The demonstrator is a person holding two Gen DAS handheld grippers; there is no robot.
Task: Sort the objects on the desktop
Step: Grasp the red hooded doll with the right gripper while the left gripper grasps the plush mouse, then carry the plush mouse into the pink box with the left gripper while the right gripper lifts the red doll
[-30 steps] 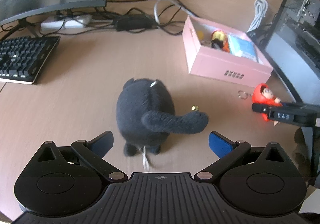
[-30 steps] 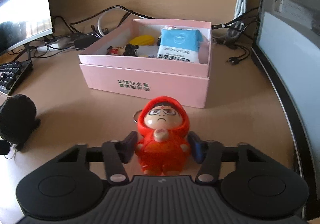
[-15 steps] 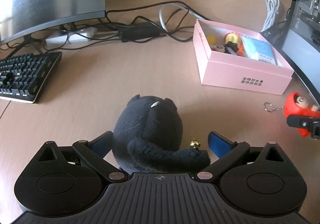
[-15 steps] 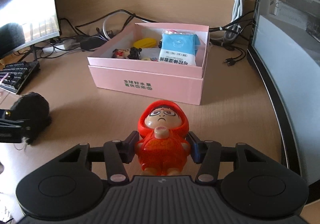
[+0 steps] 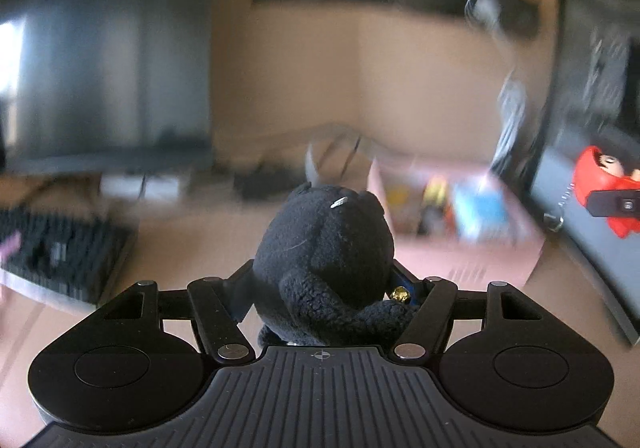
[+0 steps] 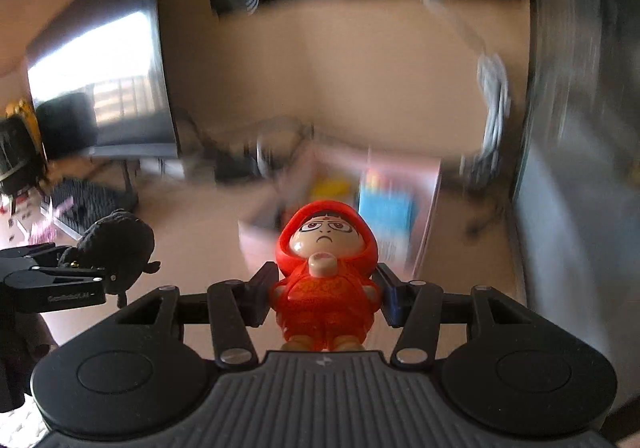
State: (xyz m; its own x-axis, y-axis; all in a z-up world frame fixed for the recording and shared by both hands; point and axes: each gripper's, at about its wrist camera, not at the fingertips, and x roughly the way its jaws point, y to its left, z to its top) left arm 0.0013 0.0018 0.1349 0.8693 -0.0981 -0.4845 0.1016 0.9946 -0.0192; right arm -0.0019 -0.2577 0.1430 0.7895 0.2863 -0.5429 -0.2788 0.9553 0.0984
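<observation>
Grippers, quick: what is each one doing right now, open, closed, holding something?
Left gripper: just closed on the black plush.
Right gripper: shut on the red figurine.

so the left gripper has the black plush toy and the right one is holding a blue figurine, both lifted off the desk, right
Not quite: the figurine in the right gripper is red, not blue, as the right wrist view shows. The rest holds: the left gripper has the black plush toy between its jaws, which have just been closing, and both toys are off the desk.
</observation>
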